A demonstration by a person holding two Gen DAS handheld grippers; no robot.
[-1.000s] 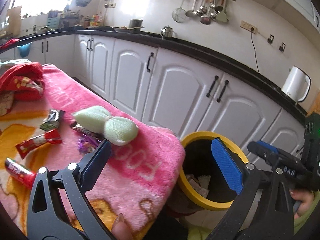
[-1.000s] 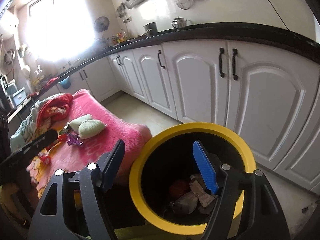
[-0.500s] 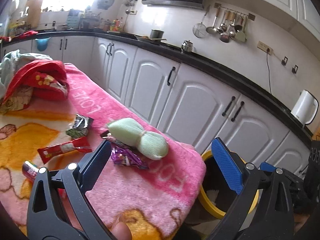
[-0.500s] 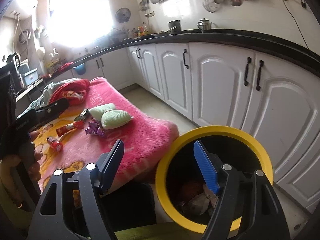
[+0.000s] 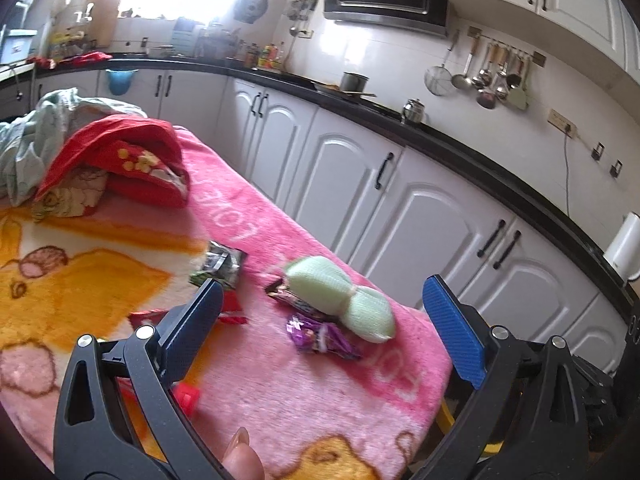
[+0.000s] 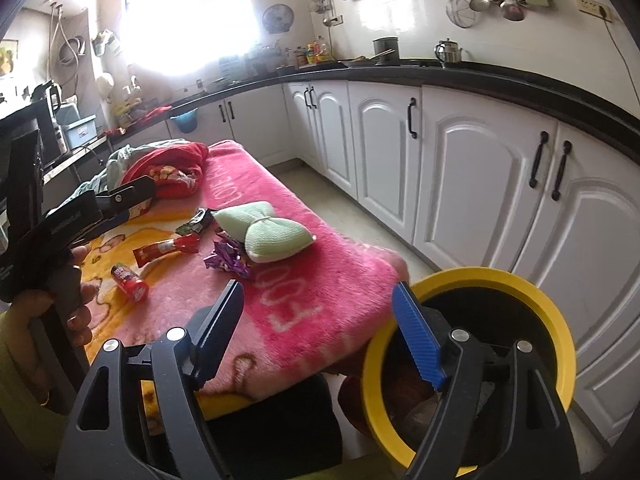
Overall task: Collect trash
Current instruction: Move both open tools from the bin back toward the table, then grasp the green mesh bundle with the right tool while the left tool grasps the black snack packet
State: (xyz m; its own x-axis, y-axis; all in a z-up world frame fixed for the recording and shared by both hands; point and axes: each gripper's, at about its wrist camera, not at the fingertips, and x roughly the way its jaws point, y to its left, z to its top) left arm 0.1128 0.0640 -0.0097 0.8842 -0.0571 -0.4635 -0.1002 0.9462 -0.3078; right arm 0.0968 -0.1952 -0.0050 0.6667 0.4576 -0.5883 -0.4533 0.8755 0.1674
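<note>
Wrappers lie on a pink and yellow blanket [image 5: 280,392]: a purple wrapper [image 5: 320,338] [image 6: 226,258], a dark wrapper [image 5: 218,264] [image 6: 196,222], a red stick wrapper [image 6: 166,249] and a small red can [image 6: 129,282]. A brown wrapper [image 5: 288,298] is tucked under a green pouch [image 5: 340,298] [image 6: 268,232]. My left gripper [image 5: 320,332] is open and empty, above the purple wrapper. My right gripper [image 6: 320,332] is open and empty over the blanket's near corner, beside the yellow-rimmed bin [image 6: 556,320], which holds trash.
Red and pale green clothes [image 5: 116,160] are heaped at the blanket's far end. White cabinets [image 5: 424,216] under a black counter run along the right. A white kettle [image 5: 624,248] stands on the counter. The floor [image 6: 340,200] lies between blanket and cabinets.
Both grippers have swung left, away from the bin and over the blanket. The bin has slid almost out of the left wrist view. The wrappers now sit between the left fingers.
</note>
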